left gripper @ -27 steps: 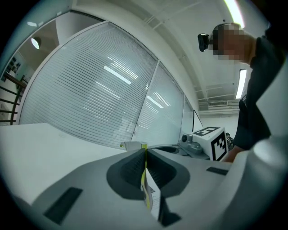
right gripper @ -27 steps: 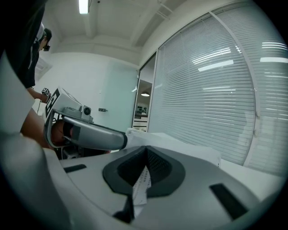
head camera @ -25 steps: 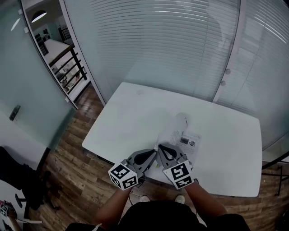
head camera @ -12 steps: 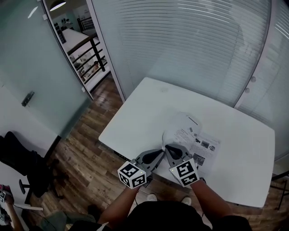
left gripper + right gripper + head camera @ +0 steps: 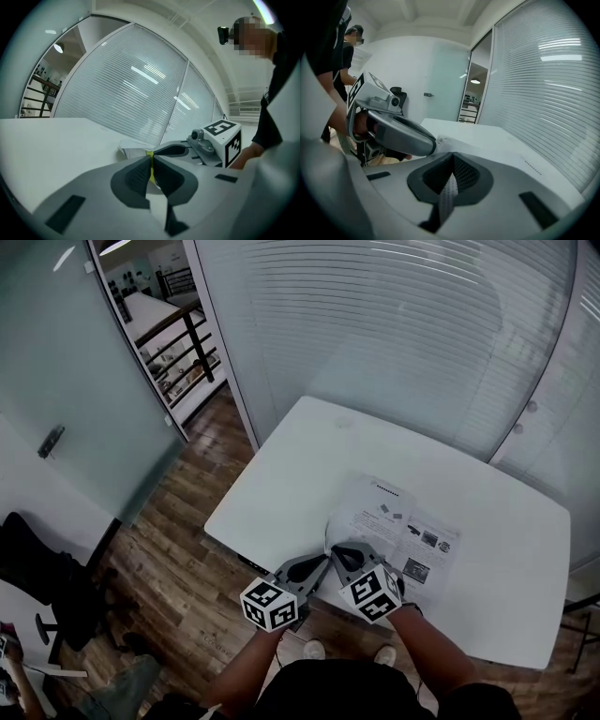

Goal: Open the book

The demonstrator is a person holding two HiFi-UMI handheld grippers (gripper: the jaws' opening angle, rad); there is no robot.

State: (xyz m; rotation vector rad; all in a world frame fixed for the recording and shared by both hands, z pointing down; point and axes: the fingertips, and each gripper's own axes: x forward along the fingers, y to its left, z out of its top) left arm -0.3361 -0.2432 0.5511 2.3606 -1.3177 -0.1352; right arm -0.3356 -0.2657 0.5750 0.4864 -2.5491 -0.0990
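We find the left gripper (image 5: 151, 161) clenched, its two dark ribbed pads (image 5: 136, 176) meeting in a tight seam. A thin yellow line shows in that seam, and we cannot tell whether it is a separate thing or part of the pad. The right gripper (image 5: 452, 159) is clenched too, its mesh-textured pads pressed together with nothing that we can make out between them.

In the head view we see the two grippers side by side at the near edge of the table (image 5: 281, 474). The left gripper (image 5: 322, 563) and the right gripper (image 5: 337, 552) angle toward each other, so their tips almost meet. Each carries its marker cube toward us, and a bare forearm (image 5: 427, 648) runs back from each.

Both tips sit at the near left corner of the book (image 5: 398, 535). It lies open and flat on the white table, printed pages up, close to the table's near edge. From the left gripper view we see its pale paper (image 5: 133, 150) just beyond the jaws. Whether either tip touches the paper we cannot tell.

Beyond the table stands a glass wall with blinds (image 5: 394, 324), and to the left we see the wooden floor (image 5: 187, 549)
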